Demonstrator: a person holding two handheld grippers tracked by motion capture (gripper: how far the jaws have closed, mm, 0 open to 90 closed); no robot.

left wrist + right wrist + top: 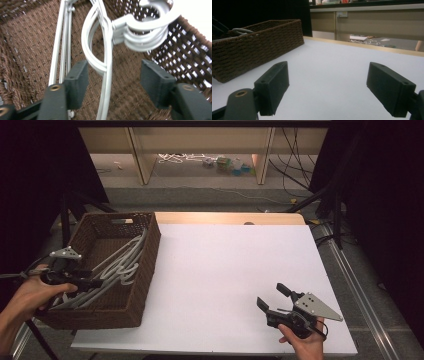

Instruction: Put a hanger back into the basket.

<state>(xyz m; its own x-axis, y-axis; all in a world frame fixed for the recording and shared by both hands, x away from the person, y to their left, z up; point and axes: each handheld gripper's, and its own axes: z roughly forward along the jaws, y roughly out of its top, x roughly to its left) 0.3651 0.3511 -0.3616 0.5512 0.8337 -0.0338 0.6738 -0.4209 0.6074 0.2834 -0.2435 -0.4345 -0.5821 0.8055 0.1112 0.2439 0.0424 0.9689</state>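
Note:
Several pale grey plastic hangers [117, 265] lie heaped in a brown wicker basket [145, 270] at the table's left. My left gripper [97, 283] reaches into the basket from its left side, just above the hangers. In the left gripper view its jaws stand apart around the thin hanger arms [106, 62]; the left gripper [113, 80] is open and its pads do not press on them. The hanger hooks [147, 32] rest against the basket wall. My right gripper [271, 298] hovers open over the white table near its front right, nothing between its jaws.
The white table top [225, 265] stretches between the basket and my right gripper [328, 87]. The basket [257, 47] stands off to the left in the right gripper view. Dark stands and cables flank the table; shelving and floor clutter lie beyond its far edge.

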